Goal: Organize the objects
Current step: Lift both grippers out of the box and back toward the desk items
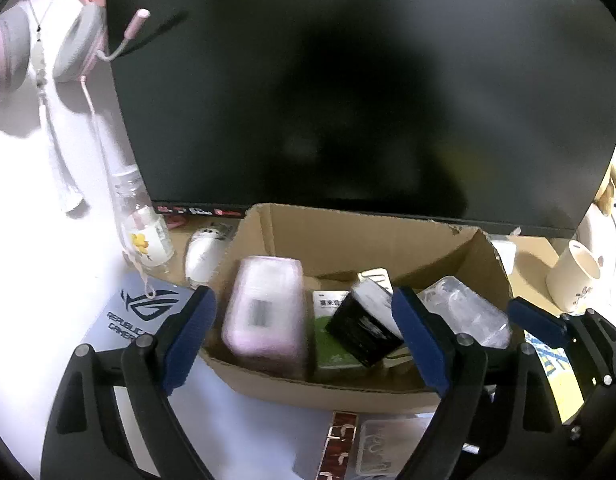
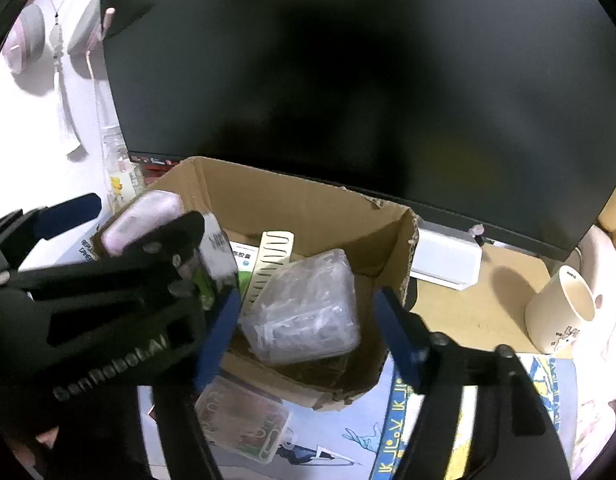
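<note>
Squarely at the middle of the desk (image 2: 484, 320) sat an open cardboard box (image 1: 348, 240), just in front of a large dark monitor (image 1: 348, 80); inside it lay a pink case (image 1: 265, 312) at the left end, a black packet (image 1: 364, 328) tilted over a green-and-white pack (image 1: 332, 344) in the middle, and a clear plastic container (image 2: 303, 308) at the right end, with a cream slotted strip (image 2: 267, 264) propped beside it. The left tongs (image 1: 303, 336) hung over the box with their blue pads spread wide, the pink case and black packet between them but untouched by either pad; the right tongs (image 2: 308, 332) likewise stood open, either side of the clear container without pressing on it. In front of the box, on a printed blue mat (image 2: 388, 432), lay a small clear box of paper clips (image 2: 243, 416). To the left stood a clear bottle (image 1: 143, 228) with a yellow flower on it and a white rounded object (image 1: 203, 256); a pink-and-grey headset (image 1: 47, 40) hung on the wall above. To the right a cream mug (image 2: 560, 312) rested tilted on the desk, near a white box (image 2: 448, 260) under the monitor.
</note>
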Demonstrator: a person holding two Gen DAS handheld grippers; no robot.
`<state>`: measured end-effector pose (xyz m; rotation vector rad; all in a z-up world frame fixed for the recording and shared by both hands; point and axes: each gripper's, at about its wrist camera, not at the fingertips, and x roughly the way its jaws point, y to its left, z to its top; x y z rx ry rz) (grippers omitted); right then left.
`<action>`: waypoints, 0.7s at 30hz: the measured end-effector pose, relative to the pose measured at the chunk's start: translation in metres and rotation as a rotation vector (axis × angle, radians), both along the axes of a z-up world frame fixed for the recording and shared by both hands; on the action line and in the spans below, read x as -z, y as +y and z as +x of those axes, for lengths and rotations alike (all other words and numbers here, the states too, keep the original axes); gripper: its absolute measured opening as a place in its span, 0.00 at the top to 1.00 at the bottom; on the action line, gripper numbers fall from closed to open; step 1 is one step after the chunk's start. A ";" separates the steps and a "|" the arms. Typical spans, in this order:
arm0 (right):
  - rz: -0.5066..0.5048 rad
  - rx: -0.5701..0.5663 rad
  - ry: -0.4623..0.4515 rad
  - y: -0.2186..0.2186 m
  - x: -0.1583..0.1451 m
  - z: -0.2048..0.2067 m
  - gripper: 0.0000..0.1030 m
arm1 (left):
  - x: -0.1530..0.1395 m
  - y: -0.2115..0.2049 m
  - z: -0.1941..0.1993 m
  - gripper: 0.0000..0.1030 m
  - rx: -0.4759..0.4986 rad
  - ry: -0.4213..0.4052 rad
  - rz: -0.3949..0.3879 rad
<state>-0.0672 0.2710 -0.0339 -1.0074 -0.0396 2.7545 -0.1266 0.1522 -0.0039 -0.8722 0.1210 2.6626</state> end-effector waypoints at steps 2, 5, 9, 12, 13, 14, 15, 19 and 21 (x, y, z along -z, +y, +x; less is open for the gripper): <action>0.013 -0.006 0.004 -0.003 -0.002 0.001 0.23 | -0.003 -0.003 0.000 0.13 0.004 0.002 0.002; 0.008 -0.017 0.001 -0.005 -0.003 0.002 0.22 | -0.006 -0.004 0.004 0.12 -0.001 0.018 -0.032; -0.023 -0.025 -0.002 -0.003 -0.005 0.002 0.20 | -0.019 -0.007 0.017 0.00 -0.016 0.065 -0.056; -0.037 -0.022 0.001 -0.001 -0.007 0.004 0.09 | -0.028 -0.012 0.026 0.00 -0.041 0.124 -0.088; -0.035 -0.021 0.005 -0.001 -0.007 0.004 0.08 | -0.031 -0.014 0.028 0.00 -0.050 0.139 -0.096; -0.031 -0.021 0.009 -0.002 -0.008 0.005 0.06 | -0.034 -0.016 0.030 0.00 -0.055 0.149 -0.099; -0.023 -0.021 0.014 -0.003 -0.009 0.006 0.06 | -0.036 -0.018 0.031 0.00 -0.061 0.154 -0.103; -0.017 -0.026 0.016 -0.006 -0.013 0.009 0.05 | -0.041 -0.025 0.036 0.00 -0.093 0.183 -0.136; -0.022 -0.020 0.019 -0.007 -0.015 0.011 0.05 | -0.042 -0.028 0.039 0.00 -0.111 0.200 -0.149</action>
